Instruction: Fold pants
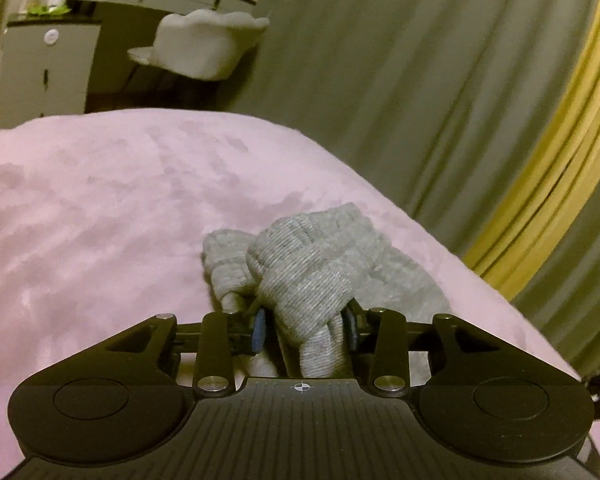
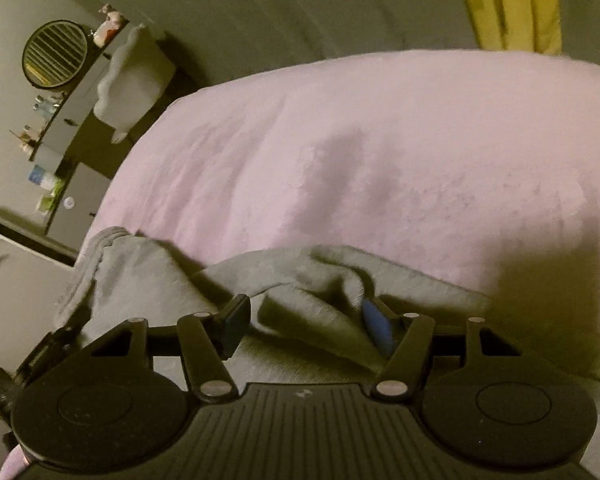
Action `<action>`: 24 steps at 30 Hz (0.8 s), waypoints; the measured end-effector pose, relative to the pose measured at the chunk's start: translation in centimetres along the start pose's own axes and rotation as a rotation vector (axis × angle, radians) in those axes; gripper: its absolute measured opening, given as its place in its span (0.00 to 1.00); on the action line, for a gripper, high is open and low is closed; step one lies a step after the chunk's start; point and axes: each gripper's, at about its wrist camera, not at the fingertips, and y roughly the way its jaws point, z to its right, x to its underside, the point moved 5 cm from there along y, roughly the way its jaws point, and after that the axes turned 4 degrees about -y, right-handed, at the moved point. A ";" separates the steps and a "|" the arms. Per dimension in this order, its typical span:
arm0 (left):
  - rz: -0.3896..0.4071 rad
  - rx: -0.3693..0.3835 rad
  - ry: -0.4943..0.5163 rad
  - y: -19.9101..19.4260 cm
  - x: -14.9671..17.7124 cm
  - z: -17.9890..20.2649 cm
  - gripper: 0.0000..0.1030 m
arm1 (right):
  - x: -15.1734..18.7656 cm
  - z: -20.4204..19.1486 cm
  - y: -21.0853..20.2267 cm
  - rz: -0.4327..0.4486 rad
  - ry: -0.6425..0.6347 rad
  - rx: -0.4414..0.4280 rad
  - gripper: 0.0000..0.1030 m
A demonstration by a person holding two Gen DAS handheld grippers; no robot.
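Grey pants [image 1: 320,276] bunched between the pads of the left hand-held gripper [image 1: 306,328]; blue-faced fingers [image 1: 259,330] pinch a thick ribbed fold, likely the waistband or a cuff, with more cloth heaped just ahead and trailing off to the right of the fingers. Garment lies on a pink fleecy bed [image 1: 100,208]. Right hand-held gripper [image 2: 306,328] sits over a flatter spread of the same pants [image 2: 308,280]; its fingers stand moderately apart, a loose fold of grey cloth lying between them and touching the right blue pad [image 2: 376,330], but not clamped. Left view only: ribbed knit texture of the held bunch, a pale chair [image 1: 204,46] and a cabinet [image 1: 48,68] far ahead to the left, grey curtain [image 1: 400,80] with a yellow band [image 1: 548,168] to the right. Right view only: the pants running off to the left toward the bed's edge, a round mirror [image 2: 55,53] far ahead on the left. Left tool held roughly level, low over the bed; right tool rolled, horizon tilted, angled downward at the cloth.
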 end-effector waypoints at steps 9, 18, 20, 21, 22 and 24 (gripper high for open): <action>0.086 -0.088 0.207 0.1 -0.6 3.0 0.46 | -0.3 0.1 0.5 -0.055 -0.001 -0.014 0.31; 0.020 -0.135 0.177 0.5 0.7 1.6 0.44 | -0.6 -0.2 2.2 -0.104 0.036 -0.058 0.52; 0.026 -0.149 0.195 0.6 0.9 1.8 0.44 | -0.6 -0.5 2.3 -0.098 0.011 -0.011 0.32; 0.025 -0.155 0.200 0.6 0.9 1.9 0.44 | -0.6 -0.6 2.4 -0.086 -0.016 0.028 0.20; 0.025 -0.160 0.203 0.5 0.8 2.0 0.44 | -0.6 -0.8 2.3 -0.056 -0.039 0.048 0.11; 0.035 -0.163 0.212 0.2 0.5 2.4 0.42 | -0.7 -1.4 1.7 0.010 -0.067 0.083 0.06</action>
